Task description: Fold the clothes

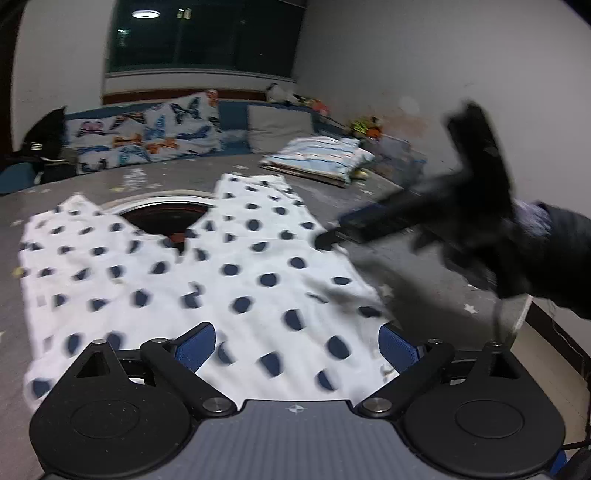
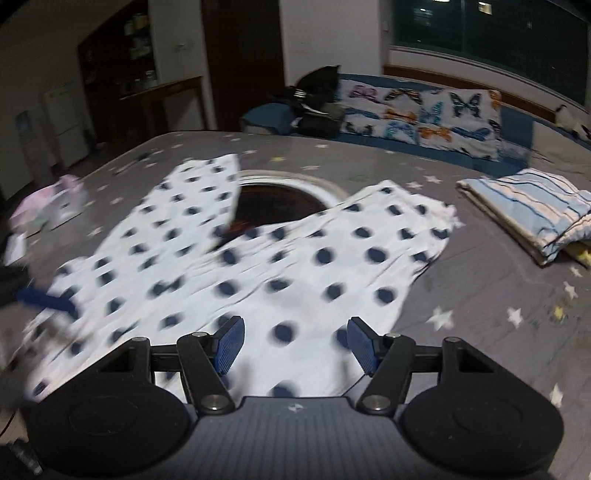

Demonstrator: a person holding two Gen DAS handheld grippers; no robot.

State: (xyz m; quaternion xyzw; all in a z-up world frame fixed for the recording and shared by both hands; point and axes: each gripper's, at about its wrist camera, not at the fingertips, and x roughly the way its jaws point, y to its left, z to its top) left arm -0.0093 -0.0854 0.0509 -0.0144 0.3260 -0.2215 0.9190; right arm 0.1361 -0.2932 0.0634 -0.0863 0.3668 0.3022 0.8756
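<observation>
The spotted trousers (image 1: 207, 273) lie flat on the bed (image 2: 480, 295), waist near me, both legs pointing far toward the butterfly pillow (image 2: 417, 114). My left tongs (image 1: 297, 349) and right tongs (image 2: 295, 345) hang spread above the waist, holding nothing.

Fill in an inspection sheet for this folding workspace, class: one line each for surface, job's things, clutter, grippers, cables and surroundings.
Surface: grey star-print sheet, with a round dark opening showing between the garment's two legs.
Job's things: white dotted garment spread flat, unfolded; folded striped cloth lying apart to its right.
Clutter: pinkish items at the sheet's left edge; dark bag at the far end.
Grippers: left gripper open over the garment's near edge; right gripper open, holding nothing.
Cables: thin cable near the right gripper, blurred.
Surroundings: butterfly pillow, dark window, white wall.
</observation>
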